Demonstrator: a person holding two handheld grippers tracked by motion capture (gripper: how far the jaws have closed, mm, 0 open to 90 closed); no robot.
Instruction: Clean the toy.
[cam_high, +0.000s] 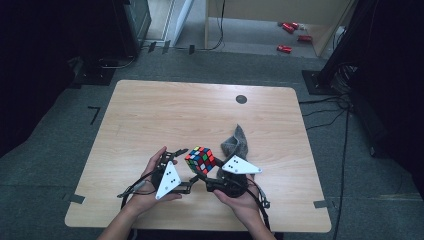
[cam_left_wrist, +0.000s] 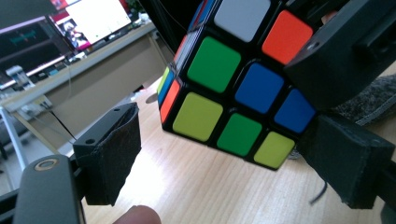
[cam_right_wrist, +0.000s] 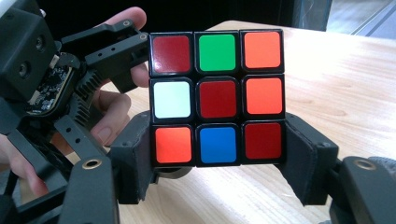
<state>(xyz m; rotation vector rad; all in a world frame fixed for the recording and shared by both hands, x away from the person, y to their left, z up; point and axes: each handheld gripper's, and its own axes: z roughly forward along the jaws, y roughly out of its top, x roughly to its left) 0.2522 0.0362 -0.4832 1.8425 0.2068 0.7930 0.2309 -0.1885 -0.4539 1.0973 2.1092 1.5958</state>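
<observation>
A lab or office: a desk (cam_left_wrist: 93, 70) with monitors (cam_left_wrist: 88, 21), grey carpet (cam_high: 45, 165), floor cables (cam_high: 325, 107), black stands (cam_high: 345, 45).

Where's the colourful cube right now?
In the high view the cube is above the table's near middle, clamped in the right hand-held gripper, beside the grey cloth.

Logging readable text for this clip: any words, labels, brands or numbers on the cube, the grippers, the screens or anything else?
None can be read.
Puzzle cube: plain coloured stickers, no logo or print showing.
Monitors behind the table in the left gripper view: lit pictures, any text too blurred to read.
Circuit board on the left gripper: markings too small to read.
Grey plates: only small holes, no lettering.
</observation>
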